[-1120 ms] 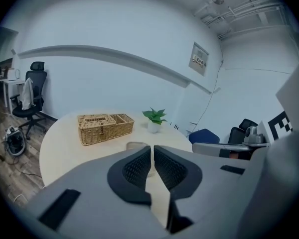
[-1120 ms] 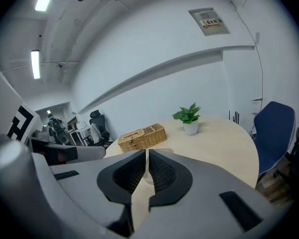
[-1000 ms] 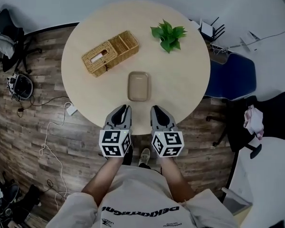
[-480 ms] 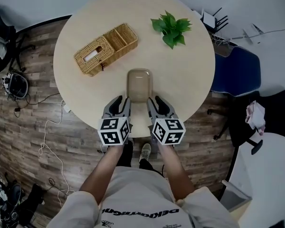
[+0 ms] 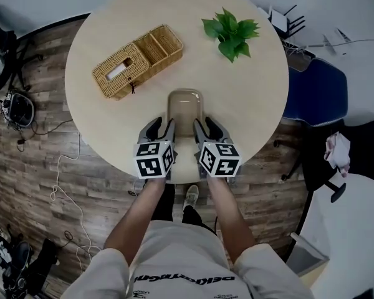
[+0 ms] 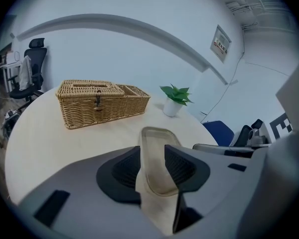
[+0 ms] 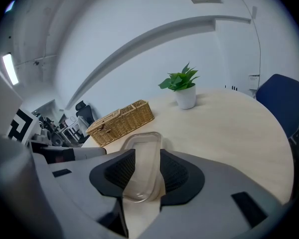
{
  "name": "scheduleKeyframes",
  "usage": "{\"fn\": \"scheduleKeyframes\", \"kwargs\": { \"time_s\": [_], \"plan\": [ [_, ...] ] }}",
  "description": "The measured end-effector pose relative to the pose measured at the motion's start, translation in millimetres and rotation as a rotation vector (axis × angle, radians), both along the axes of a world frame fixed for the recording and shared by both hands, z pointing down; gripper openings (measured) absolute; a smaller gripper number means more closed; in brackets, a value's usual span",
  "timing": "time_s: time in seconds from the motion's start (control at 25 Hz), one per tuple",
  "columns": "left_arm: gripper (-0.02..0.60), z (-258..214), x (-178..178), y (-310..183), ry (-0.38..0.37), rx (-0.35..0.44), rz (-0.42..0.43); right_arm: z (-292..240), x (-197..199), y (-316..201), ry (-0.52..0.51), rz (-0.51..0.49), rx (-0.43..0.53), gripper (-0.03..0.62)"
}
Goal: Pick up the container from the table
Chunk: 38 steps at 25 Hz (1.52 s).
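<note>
The container (image 5: 186, 108) is a shallow tan plastic tray with rounded corners, lying on the round table (image 5: 262, 104) near its front edge. My left gripper (image 5: 160, 129) stands at the tray's near left corner and my right gripper (image 5: 207, 129) at its near right corner. Both sets of jaws are opening. In the left gripper view the container (image 6: 157, 138) shows in the gap of the left gripper (image 6: 153, 156), its left rim between the pads, which do not press on it. The right gripper view likewise has the container (image 7: 142, 151) in the right gripper's (image 7: 145, 166) gap, not clamped.
A wicker basket (image 5: 137, 61) with a lidded section sits at the table's back left. A small potted plant (image 5: 232, 31) stands at the back right. A blue chair (image 5: 315, 95) is right of the table, and cables lie on the wooden floor at the left.
Both grippers have moved forward from the table's front edge to the container's near corners and sunk lower. Their jaws have spread apart.
</note>
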<state>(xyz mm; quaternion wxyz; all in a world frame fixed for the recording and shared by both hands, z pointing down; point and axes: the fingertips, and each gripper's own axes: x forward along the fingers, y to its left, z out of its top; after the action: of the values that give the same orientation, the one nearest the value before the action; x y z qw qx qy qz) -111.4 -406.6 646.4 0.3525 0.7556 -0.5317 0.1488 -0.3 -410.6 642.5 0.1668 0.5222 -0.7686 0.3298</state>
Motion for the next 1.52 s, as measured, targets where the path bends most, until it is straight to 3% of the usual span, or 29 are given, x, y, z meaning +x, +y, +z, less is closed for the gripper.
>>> {"fn": "scheduleKeyframes", "kwargs": {
  "time_s": [0.32,0.6,1.0,1.2,1.52],
  "plan": [
    [0.164,28.8,1.4,-19.4,-0.003,-0.046,-0.001,25.2,3.0,-23.5,-0.025,0.010,-0.043,0.179],
    [0.179,46.0,2.1,-24.3,0.039,-0.093,0.010,45.8,2.3,-29.1,-0.049,0.026,-0.104,0.186],
    [0.177,55.1,2.9,-23.7,0.199,-0.140,-0.026,52.0,-3.9,-28.5,-0.140,0.047,-0.119,0.133],
    [0.100,50.5,10.3,-23.2,0.253,-0.144,-0.012,51.8,-3.0,-27.7,-0.191,0.076,-0.128,0.124],
    [0.091,48.4,6.3,-22.3,0.349,-0.187,-0.053,45.0,-1.3,-22.7,-0.189,0.078,-0.133,0.121]
  ]
}}
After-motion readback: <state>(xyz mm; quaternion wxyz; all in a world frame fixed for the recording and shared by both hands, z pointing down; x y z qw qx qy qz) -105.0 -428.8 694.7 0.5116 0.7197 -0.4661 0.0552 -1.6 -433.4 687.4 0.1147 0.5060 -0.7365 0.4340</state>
